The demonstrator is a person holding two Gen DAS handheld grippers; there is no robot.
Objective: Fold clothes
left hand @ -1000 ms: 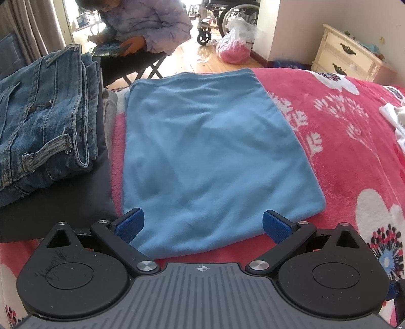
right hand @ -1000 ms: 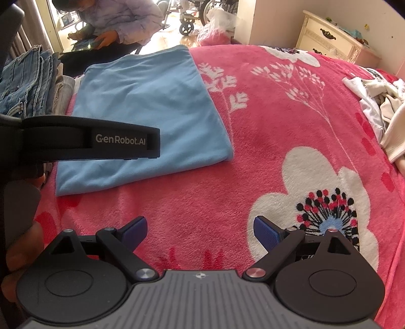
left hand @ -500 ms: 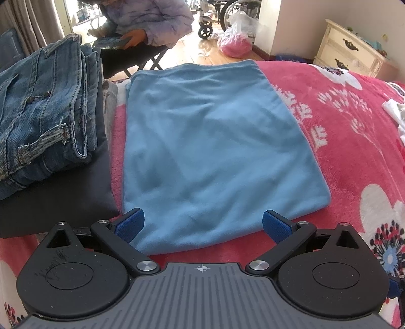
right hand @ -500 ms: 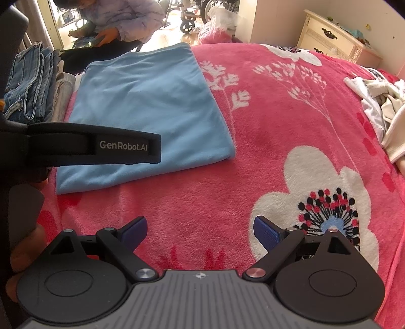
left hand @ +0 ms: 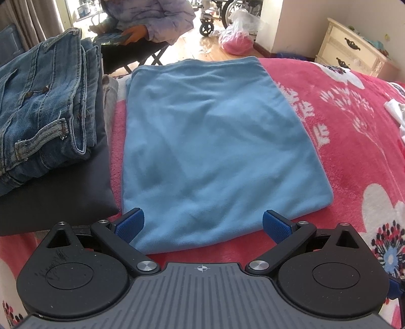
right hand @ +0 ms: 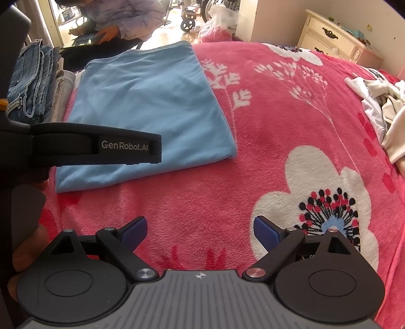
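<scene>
A folded light blue garment [left hand: 217, 151] lies flat on the pink flowered blanket [left hand: 354, 141]. My left gripper [left hand: 202, 224] is open just above the garment's near edge, with nothing between its blue pads. In the right wrist view the same blue garment [right hand: 141, 106] lies at the left, partly behind the left gripper's black body [right hand: 96, 145]. My right gripper [right hand: 200, 231] is open over bare blanket [right hand: 265, 157], to the right of the garment and apart from it.
Folded jeans [left hand: 43, 106] are stacked on a dark folded cloth [left hand: 58, 197] at the left. A heap of white clothes [right hand: 382, 106] lies at the right. A person [left hand: 152, 22] sits beyond the bed's far edge, near a cream nightstand [left hand: 354, 50].
The left gripper has crept forward and slightly left over the blue garment's near edge. The right gripper has barely moved. Both stay open.
</scene>
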